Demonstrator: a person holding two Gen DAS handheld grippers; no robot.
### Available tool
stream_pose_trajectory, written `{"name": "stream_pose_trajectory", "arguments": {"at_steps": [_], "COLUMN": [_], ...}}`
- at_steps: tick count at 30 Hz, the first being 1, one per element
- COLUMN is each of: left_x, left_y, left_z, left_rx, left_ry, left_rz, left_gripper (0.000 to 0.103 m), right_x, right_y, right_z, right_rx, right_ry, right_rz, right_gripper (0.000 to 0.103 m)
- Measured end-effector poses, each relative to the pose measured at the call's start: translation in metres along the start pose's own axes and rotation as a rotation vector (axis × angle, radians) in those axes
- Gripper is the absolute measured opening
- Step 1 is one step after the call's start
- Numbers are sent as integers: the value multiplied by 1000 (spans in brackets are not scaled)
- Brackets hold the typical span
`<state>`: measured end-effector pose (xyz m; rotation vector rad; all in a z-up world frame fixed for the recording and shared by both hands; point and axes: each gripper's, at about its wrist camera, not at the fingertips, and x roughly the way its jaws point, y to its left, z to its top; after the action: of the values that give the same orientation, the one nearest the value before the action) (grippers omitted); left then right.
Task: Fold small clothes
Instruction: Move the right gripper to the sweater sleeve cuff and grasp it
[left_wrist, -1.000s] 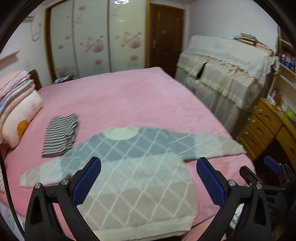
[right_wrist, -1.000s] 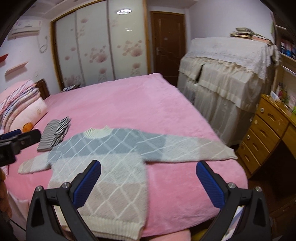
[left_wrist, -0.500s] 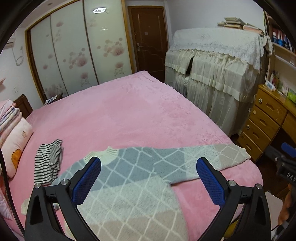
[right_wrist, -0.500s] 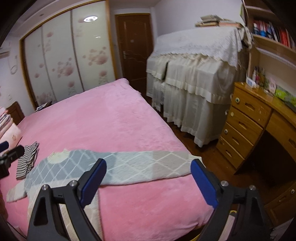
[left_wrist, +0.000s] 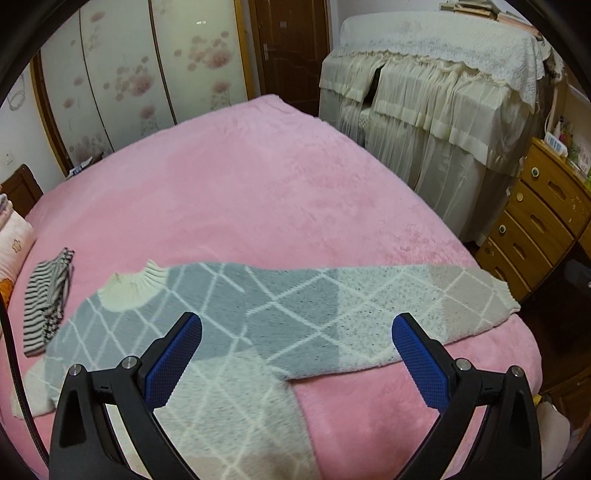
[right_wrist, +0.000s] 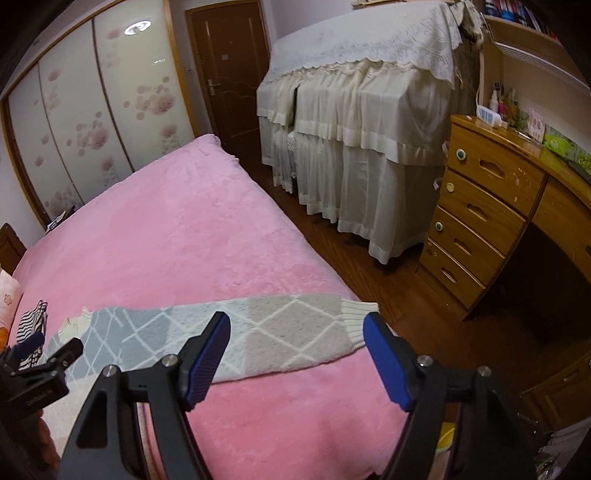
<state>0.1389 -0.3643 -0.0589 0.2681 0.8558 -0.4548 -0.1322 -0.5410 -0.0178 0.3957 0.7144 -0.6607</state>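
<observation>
Lying: 1 sweater (left_wrist: 280, 317) | 1 striped garment (left_wrist: 46, 295) | left gripper (left_wrist: 295, 354) wide, empty | right gripper (right_wrist: 297, 354) closing, empty

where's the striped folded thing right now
The striped folded garment lies on the pink bed at the left edge of both views, beside the sweater collar, near the pillow.

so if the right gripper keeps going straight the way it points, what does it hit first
Probably the outstretched sleeve of the grey and cream diamond-patterned knitted sweater on the pink fleece bedspread. The right gripper, its jaws closing with nothing pinched, frames that sleeve near its ribbed cuff; depth is uncertain.
</observation>
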Motion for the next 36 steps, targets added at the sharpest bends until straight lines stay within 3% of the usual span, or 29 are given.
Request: {"name": "stream_pose_trajectory", "arguments": {"at_steps": [8,15,23,27,30,36], "left_x": [48,79,112,123,128,132], "left_y": [-27,-39,-49,-55,-58,-56], "left_z": [-8,-13,-25,-36,-40,-43], "left_rx": [9,20,44,76,84,73], "left_ry": [65,111,181,202,216,226], "left_rz": [-10,5,-6,-4,-1,-2], "left_gripper": [102,102,102,102,102,102], "right_x": [33,69,102,120,136,155], "right_y": [-24,-39,-60,-69,-77,-91], "right_z": [-6,-16,-31,-44,-50,-53], "right_rx": [52,98,168,209,250,343], "right_ry": [52,122,198,250,288,299], "right_rz": [-18,-9,4,21,40,114], "right_gripper": [74,65,64,63,56,52]}}
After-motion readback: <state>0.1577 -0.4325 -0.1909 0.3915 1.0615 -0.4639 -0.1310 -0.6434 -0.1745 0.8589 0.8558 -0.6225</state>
